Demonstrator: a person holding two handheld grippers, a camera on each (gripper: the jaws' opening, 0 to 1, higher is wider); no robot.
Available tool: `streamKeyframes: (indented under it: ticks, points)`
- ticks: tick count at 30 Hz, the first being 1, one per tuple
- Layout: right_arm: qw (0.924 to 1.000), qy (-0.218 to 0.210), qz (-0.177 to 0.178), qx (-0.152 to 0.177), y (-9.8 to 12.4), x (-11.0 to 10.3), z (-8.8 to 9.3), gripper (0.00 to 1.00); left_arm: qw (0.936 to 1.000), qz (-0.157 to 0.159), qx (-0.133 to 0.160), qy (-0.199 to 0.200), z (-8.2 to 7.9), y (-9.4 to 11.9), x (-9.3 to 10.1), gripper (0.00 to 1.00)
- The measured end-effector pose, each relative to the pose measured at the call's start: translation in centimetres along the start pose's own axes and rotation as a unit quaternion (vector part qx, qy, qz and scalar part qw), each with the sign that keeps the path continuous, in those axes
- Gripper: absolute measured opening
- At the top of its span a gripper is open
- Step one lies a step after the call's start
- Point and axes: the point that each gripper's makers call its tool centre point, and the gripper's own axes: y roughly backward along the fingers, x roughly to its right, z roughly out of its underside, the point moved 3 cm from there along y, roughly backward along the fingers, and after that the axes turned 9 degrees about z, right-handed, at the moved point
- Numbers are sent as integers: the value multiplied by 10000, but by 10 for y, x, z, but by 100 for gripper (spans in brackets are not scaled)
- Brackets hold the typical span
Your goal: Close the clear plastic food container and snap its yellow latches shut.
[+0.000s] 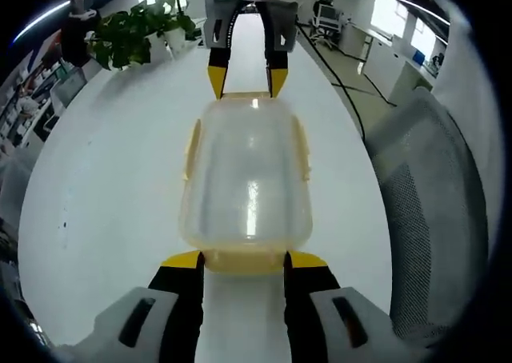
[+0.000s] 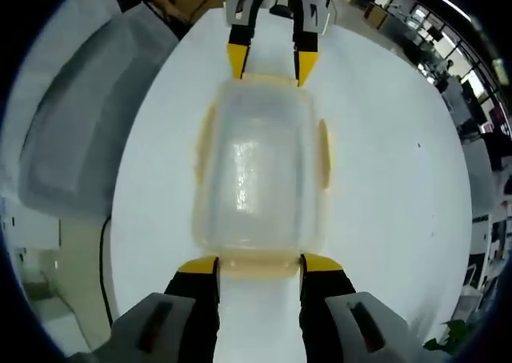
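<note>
Clear container lies between left tongs and right tongs; both spread open, latches blurred.

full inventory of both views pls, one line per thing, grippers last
food container: 1, clear plastic, middle of the table, between the two grippers
latches: yellow, one on each side and end of the container; cannot tell whether they are snapped
table: 1, white, under the container
office chair: 1, grey mesh, beside the table
potted plant: 1, green, at the table's far end in the left gripper view
cable: 1, black, on the floor beside the table
left gripper: 1, black with yellow tips, jaws apart at one end latch
right gripper: 1, black with yellow tips, jaws apart at the opposite end latch
</note>
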Motion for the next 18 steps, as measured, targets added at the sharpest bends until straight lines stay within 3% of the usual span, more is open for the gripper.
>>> streamKeyframes:
  ticks: [14, 18]
  points:
    - [9999, -9, 113, -39, 0, -1, 2, 37, 10000, -13, -1, -57, -2, -1, -1, 38]
    - [9995, 142, 285, -52, 0, 1, 3, 38, 10000, -63, 18, -29, -3, -1, -2, 39]
